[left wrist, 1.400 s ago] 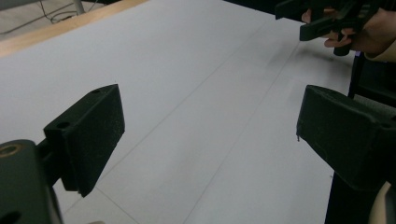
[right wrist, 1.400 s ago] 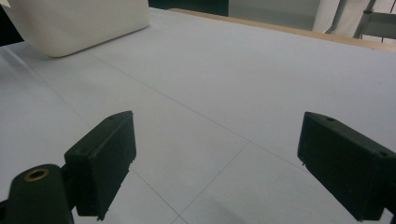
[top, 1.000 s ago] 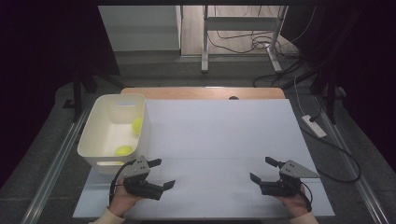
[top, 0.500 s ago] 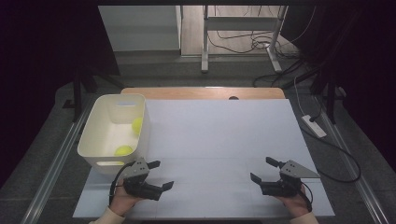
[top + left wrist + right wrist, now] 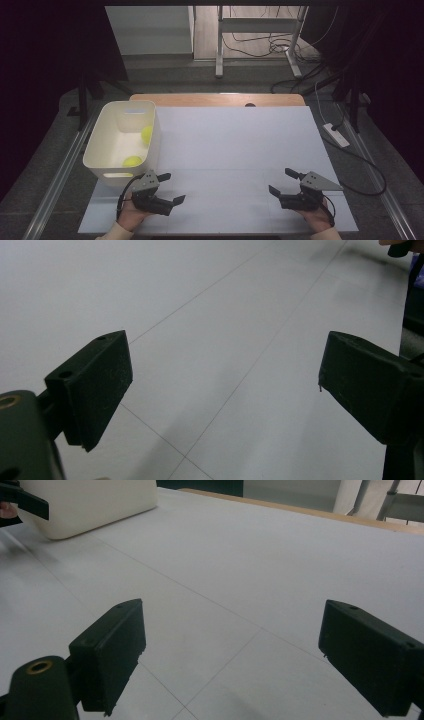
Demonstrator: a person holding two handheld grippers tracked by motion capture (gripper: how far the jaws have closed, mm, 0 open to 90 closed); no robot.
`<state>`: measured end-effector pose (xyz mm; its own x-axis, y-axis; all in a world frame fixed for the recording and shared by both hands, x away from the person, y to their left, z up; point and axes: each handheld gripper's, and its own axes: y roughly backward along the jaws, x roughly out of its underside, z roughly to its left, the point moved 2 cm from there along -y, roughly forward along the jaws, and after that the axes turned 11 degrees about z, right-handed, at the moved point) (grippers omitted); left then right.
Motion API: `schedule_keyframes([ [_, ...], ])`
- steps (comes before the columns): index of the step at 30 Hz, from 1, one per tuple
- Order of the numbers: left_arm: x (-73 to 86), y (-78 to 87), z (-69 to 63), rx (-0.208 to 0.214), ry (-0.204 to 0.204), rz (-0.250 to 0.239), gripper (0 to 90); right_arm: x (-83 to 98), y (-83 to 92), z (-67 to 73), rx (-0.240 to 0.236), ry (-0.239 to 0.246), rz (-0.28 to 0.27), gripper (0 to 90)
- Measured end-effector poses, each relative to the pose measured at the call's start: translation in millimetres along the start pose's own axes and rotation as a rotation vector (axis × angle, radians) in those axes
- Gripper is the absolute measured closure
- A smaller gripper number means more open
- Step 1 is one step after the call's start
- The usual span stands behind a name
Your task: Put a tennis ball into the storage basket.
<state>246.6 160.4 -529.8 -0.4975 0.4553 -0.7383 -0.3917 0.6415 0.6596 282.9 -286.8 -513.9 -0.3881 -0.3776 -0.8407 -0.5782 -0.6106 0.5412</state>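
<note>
In the high view the left hand-held gripper (image 5: 169, 188) sits in the lower left of the frame, low over the white sheet (image 5: 235, 150) that covers the bench (image 5: 215, 99). Its jaws stand apart with nothing between them, and they point toward the middle of the picture. The left gripper view agrees: two black jaws rise from the bottom corners with bare white sheet between them.

The right hand-held gripper (image 5: 281, 182) lies in the lower right of the high view, jaws likewise spread and empty, pointing left toward the other one. In the right gripper view its jaws (image 5: 230, 655) frame plain sheet, and the bin's pale wall (image 5: 90, 505) shows in the upper left corner of that picture.

The white bin (image 5: 97, 142) stands at the left of the high view, just above the left hand-held gripper and very near it (whether the two touch cannot be told from here). Two yellow-green balls lie inside: one ball (image 5: 146, 134) against the bin's right wall, the other ball (image 5: 132, 161) near its lower end. Both are well apart from the right hand-held gripper.

A hand (image 5: 131, 215) holds the left tool at the bottom edge, and another hand (image 5: 316, 220) holds the right one
</note>
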Motion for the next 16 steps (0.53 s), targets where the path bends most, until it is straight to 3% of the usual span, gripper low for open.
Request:
schedule_keyframes([
  [16, -2.1, 1.4, 0.4, 0.002, -0.002, -0.015, 8.2, 1.8, -0.9, -1.3, -0.007, -0.009, 0.005, 11.7],
])
